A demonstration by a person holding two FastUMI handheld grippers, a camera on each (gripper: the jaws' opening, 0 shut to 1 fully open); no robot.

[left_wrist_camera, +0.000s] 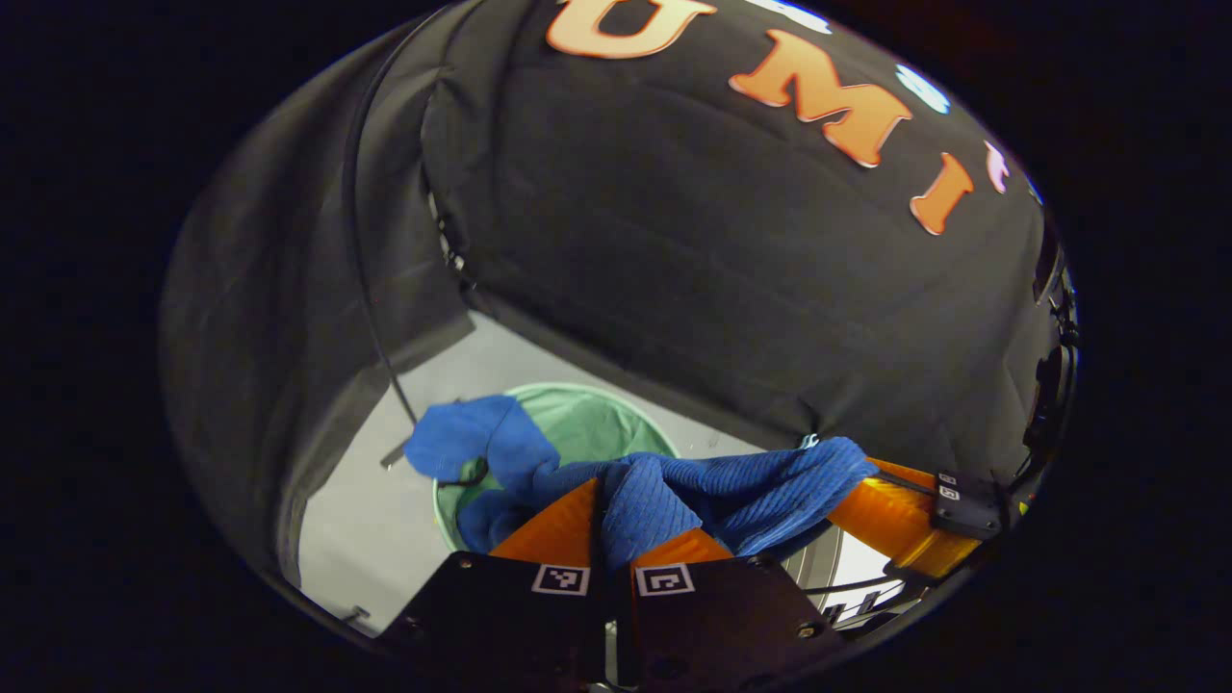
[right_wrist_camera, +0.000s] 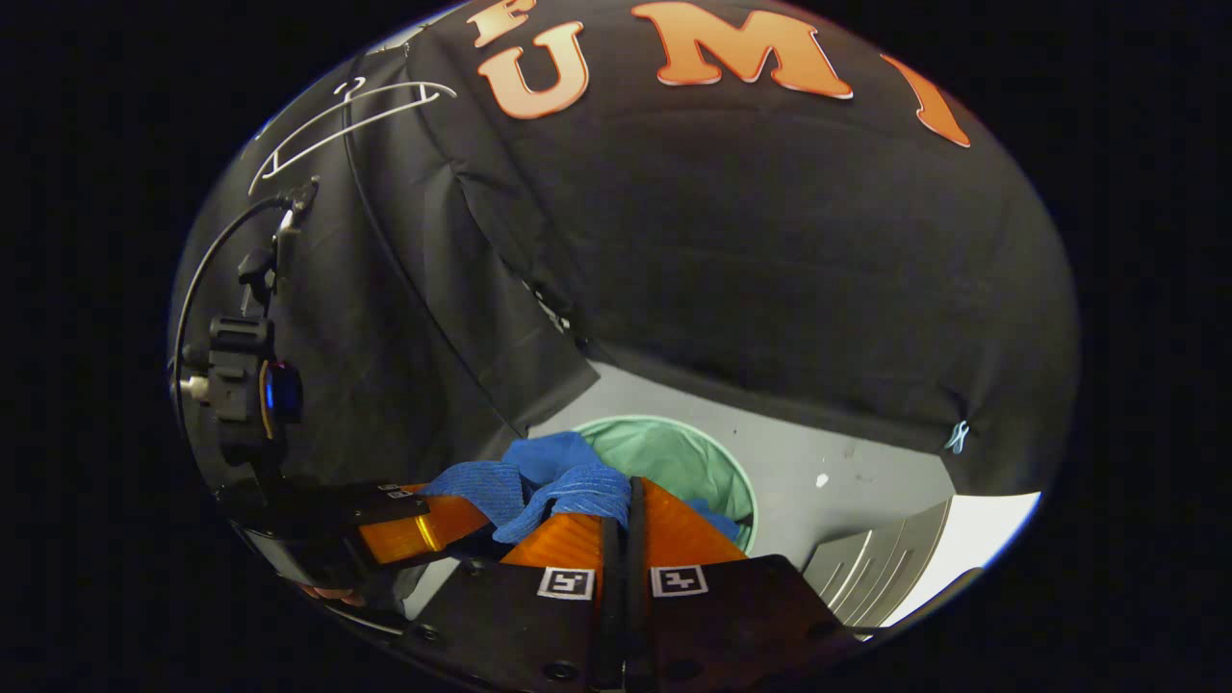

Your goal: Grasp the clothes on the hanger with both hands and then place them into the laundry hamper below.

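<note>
Overhead, two hand-held grippers carry a blue ribbed knit garment point(left_wrist_camera: 674, 491) above a round green mesh laundry hamper point(left_wrist_camera: 587, 423) that stands on the pale grey floor point(left_wrist_camera: 366, 539) of the booth. Seen in the left gripper view, the left gripper point(left_wrist_camera: 608, 525) has its two fingers drawn nearly together with a fold of the blue fabric bunched between them — both fingers press on the cloth. From that pinch the garment stretches off to the gripper's right, where the right gripper point(left_wrist_camera: 890, 515) meets its far end, and a loose flap hangs ahead and to the left, draped over the hamper's near rim.

From the right gripper view, the right gripper point(right_wrist_camera: 626, 534) stands with its fingers closed to a thin slit; the blue cloth point(right_wrist_camera: 568, 486) lies over the tip of its left finger, though whether both fingers grip it cannot be told (the fabric hides the spot). The left gripper point(right_wrist_camera: 414, 529) shows off to the left, the garment spanning the gap between the two. The hamper's green opening point(right_wrist_camera: 674, 457) lies just ahead of and below the fingertips — a corner of blue cloth already dips inside it. A white wire clothes hanger point(right_wrist_camera: 346, 120) hangs high up to the left against the black cloth wall point(right_wrist_camera: 770, 241).
</note>
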